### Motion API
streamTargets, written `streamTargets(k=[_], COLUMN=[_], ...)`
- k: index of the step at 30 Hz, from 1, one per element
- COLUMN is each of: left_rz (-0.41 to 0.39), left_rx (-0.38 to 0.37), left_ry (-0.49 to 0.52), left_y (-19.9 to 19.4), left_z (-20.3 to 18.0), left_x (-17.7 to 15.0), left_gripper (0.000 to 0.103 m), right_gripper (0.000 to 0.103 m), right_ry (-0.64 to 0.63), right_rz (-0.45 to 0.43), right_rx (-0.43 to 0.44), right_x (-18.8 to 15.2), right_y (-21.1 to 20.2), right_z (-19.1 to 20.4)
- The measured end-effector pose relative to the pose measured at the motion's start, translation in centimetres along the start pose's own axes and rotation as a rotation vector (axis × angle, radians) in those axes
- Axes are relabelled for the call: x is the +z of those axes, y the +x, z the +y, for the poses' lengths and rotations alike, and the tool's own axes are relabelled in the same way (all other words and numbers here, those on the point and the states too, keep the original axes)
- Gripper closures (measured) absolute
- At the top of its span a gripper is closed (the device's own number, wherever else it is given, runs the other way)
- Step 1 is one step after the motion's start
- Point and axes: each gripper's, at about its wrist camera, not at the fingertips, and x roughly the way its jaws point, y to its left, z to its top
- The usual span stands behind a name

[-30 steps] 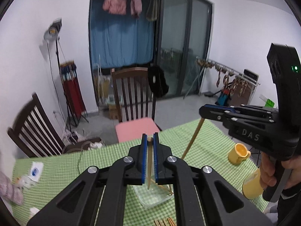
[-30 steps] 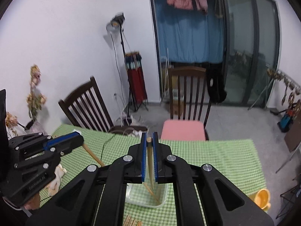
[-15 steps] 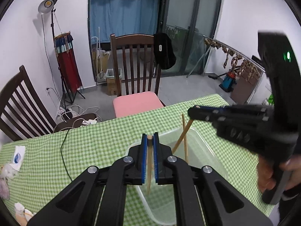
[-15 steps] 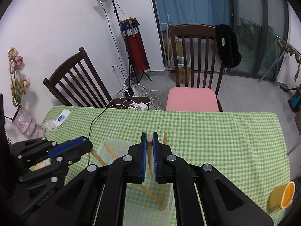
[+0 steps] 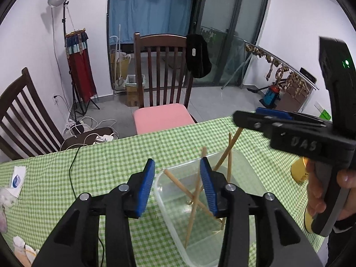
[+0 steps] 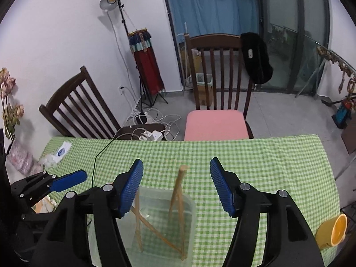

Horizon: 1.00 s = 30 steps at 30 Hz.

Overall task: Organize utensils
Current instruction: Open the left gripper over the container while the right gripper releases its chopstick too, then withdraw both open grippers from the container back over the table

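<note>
A clear plastic container sits on the green checked tablecloth. Several wooden chopsticks stand and lean inside it. My left gripper is open just above the container's near left rim, empty. My right gripper is open wide above the container, empty, with a chopstick top between its pads but untouched. The right gripper also shows in the left wrist view, over the container's far right side. The left gripper shows at the left of the right wrist view.
A yellow cup lies on its side at the table's right edge. Paper packets and tissues lie at the far left. A black cable runs across the cloth. Two wooden chairs stand beyond the table.
Both grippers lowered towards the container and opened, letting go of a chopstick each. The released chopsticks now rest in the container.
</note>
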Motion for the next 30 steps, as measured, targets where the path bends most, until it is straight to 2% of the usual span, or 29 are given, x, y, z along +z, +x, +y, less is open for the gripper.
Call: streamTargets(k=[3, 6, 8, 12, 14, 20, 24, 27, 30], left_rz=[-0.021, -0.056, -0.097, -0.201, -0.261, -0.406, -0.445, -0.475, -0.495], left_rx=[0.017, 0.052, 0.081, 0.129, 0.136, 0.187, 0.184, 0.182, 0.180], left_ry=[0.001, 0.007, -0.004, -0.034, -0.015, 0.000, -0.003, 0.007, 0.016], left_y=[-1.7, -4.4, -6.3, -11.2, -14.0, -20.1, -23.2, -25.5, -27.4], left_z=[0.3, 0.1, 0.1, -0.1, -0.8, -2.2, -3.4, -4.4, -5.4], left_x=[-0.5, -1.3, -2.0, -3.6, -4.9, -9.0, -11.6, -13.9, -17.1], left_gripper=[0.062, 0.043, 0.028, 0.018, 0.012, 0.010, 0.008, 0.008, 0.008], right_gripper=[0.042, 0.042, 0.037, 0.032, 0.028, 0.025, 0.025, 0.019, 0.019], right_ry=[-0.007, -0.026, -0.047, -0.072, -0.085, -0.100, -0.109, -0.125, -0.134], right_rz=[-0.008, -0.007, 0.000, -0.010, -0.026, -0.047, -0.078, -0.131, -0.162], right_rx=[-0.014, -0.034, -0.035, -0.058, -0.073, -0.071, -0.050, -0.026, -0.013], right_x=[-0.1, -0.5, -1.2, -2.9, -4.2, -7.6, -10.2, -12.5, -14.9], right_y=[-1.8, -3.5, -5.2, -8.1, -10.1, -14.1, -16.9, -19.4, -21.3], right_z=[-0.5, -0.7, -0.9, -1.0, -1.0, -0.6, -0.1, 0.2, 0.3])
